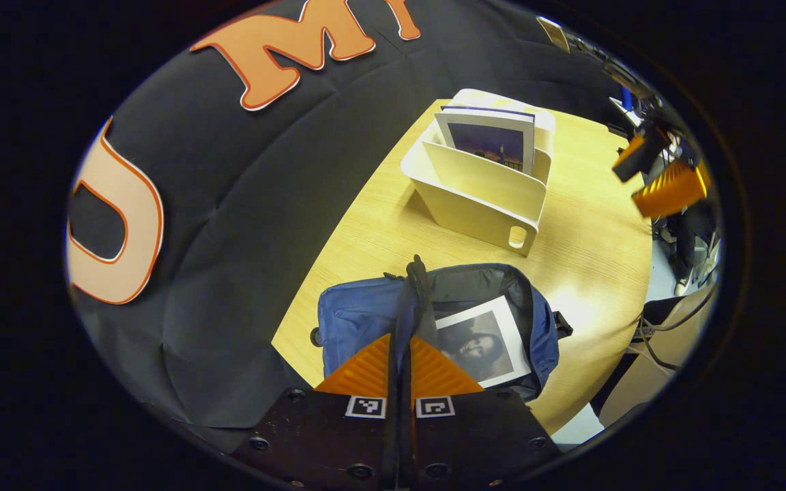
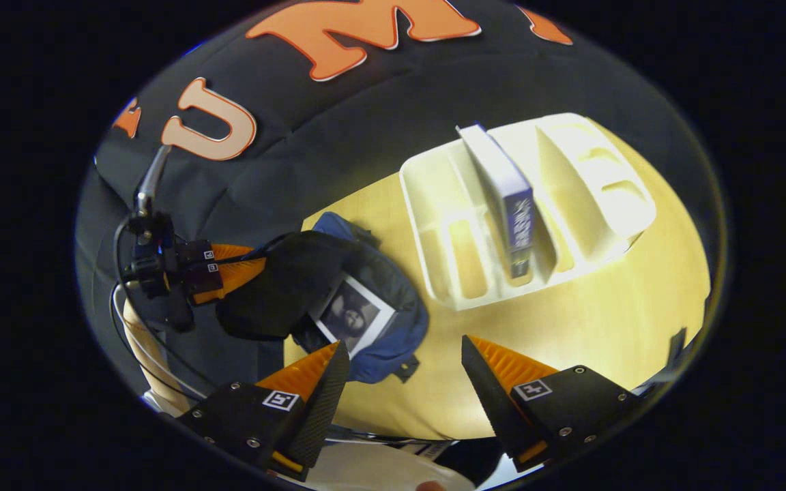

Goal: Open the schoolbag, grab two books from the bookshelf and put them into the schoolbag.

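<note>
left gripper (image 1: pixel 401 341) pinched tight on flap edge of blue fabric schoolbag (image 1: pixel 352 314), holding it open at table's near-left edge; b&w portrait book (image 1: pixel 482 341) lies inside. right gripper (image 2: pixel 400 365) spread wide, empty, over bare wooden table (image 2: pixel 604 341). cream plastic bookshelf (image 2: pixel 454 273) just beyond w/ upright purple-spined book (image 2: pixel 517 221).
</note>
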`<state>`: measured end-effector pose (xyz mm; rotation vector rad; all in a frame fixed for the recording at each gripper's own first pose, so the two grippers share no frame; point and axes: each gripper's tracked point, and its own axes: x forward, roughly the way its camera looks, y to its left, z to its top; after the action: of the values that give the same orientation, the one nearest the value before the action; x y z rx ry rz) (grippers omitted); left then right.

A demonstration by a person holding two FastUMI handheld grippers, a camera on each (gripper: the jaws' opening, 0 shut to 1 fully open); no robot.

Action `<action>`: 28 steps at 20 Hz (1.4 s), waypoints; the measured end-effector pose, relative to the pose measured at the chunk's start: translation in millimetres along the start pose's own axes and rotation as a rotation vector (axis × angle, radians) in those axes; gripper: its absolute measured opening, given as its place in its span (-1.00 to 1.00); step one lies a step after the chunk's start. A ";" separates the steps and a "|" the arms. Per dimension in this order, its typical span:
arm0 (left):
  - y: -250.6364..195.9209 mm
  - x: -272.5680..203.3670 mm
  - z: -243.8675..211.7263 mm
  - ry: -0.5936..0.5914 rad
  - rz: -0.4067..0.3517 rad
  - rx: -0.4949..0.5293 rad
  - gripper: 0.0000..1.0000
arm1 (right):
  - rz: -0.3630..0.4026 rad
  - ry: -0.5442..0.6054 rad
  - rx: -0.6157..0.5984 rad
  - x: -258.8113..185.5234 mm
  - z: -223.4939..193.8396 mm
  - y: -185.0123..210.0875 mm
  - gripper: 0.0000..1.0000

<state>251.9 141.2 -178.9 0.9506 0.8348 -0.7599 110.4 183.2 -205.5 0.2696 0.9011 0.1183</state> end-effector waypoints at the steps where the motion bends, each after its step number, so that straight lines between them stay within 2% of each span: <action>1: -1.3 2.2 0.2 0.002 -0.004 -0.001 -0.96 | -0.032 -0.015 -0.029 -11.1 14.1 -9.8 0.95; 3: -3.3 3.3 0.4 0.008 -0.011 0.002 -0.96 | -0.086 -0.039 -0.078 -24.3 46.0 -23.4 0.95; 6: -2.6 4.2 1.7 0.015 -0.010 0.013 -0.96 | -0.093 -0.033 -0.108 -31.2 91.8 -24.0 0.95; 14: -8.4 10.8 -4.2 0.016 -0.037 -0.014 -0.96 | -0.256 0.139 -0.183 36.0 167.1 -60.2 0.96; 16: -8.4 12.5 -5.3 0.020 -0.042 -0.025 -0.96 | -0.259 0.193 -0.169 58.5 171.7 -62.9 0.95; 20: -7.6 15.1 -8.7 0.022 -0.046 -0.036 -0.96 | -0.314 0.289 -0.180 98.6 165.8 -80.7 0.97; 24: -9.6 19.4 -13.8 0.025 -0.056 -0.060 -0.96 | -0.357 0.354 -0.182 115.4 159.4 -94.3 0.97; 27: -9.6 20.9 -14.6 0.026 -0.062 -0.064 -0.96 | -0.386 0.372 -0.183 128.1 155.0 -103.6 -0.05; 28: -9.3 20.8 -14.8 0.026 -0.061 -0.063 -0.96 | -0.387 0.370 -0.179 122.2 158.6 -101.1 -0.19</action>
<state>250.0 147.2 -205.4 0.8835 0.9091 -0.7706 309.5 83.5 -232.8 -0.1013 1.2856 -0.1147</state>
